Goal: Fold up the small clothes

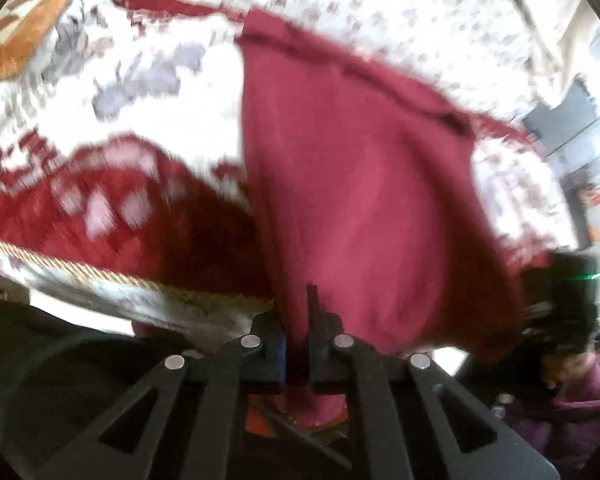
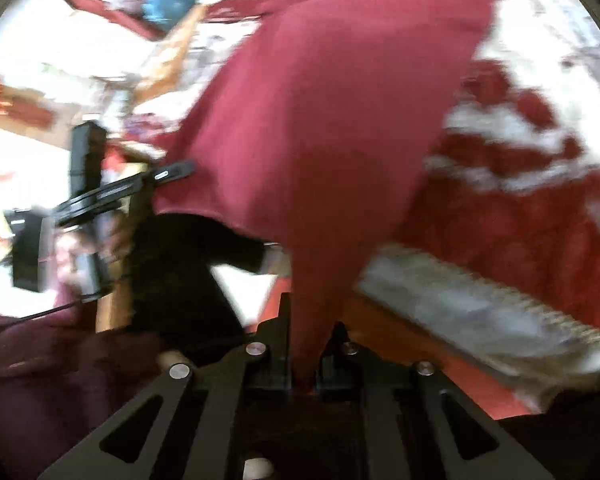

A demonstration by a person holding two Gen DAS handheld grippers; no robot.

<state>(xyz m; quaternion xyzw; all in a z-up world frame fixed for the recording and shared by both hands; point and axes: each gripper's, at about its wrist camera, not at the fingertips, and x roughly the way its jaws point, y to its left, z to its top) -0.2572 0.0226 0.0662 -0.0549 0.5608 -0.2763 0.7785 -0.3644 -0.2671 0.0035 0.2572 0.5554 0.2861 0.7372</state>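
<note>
A small maroon garment (image 1: pixel 352 168) hangs stretched between both grippers above a bed. My left gripper (image 1: pixel 298 344) is shut on one lower corner of it; the cloth bunches between its jaws. In the right wrist view the same garment (image 2: pixel 320 120) fans out upward from my right gripper (image 2: pixel 306 356), which is shut on its other corner. The far hemmed edge of the garment rests on the bed. The right gripper (image 1: pixel 568 300) shows dark and blurred at the right edge of the left wrist view; the left gripper (image 2: pixel 100 200) shows at the left of the right wrist view.
The bed carries a red and white patterned blanket (image 1: pixel 100 200) with a gold corded edge (image 2: pixel 500 292) and a white floral sheet (image 1: pixel 400 20). An orange cushion (image 1: pixel 28 28) lies at the far left. A person in purple clothing (image 1: pixel 580 400) is beside the bed.
</note>
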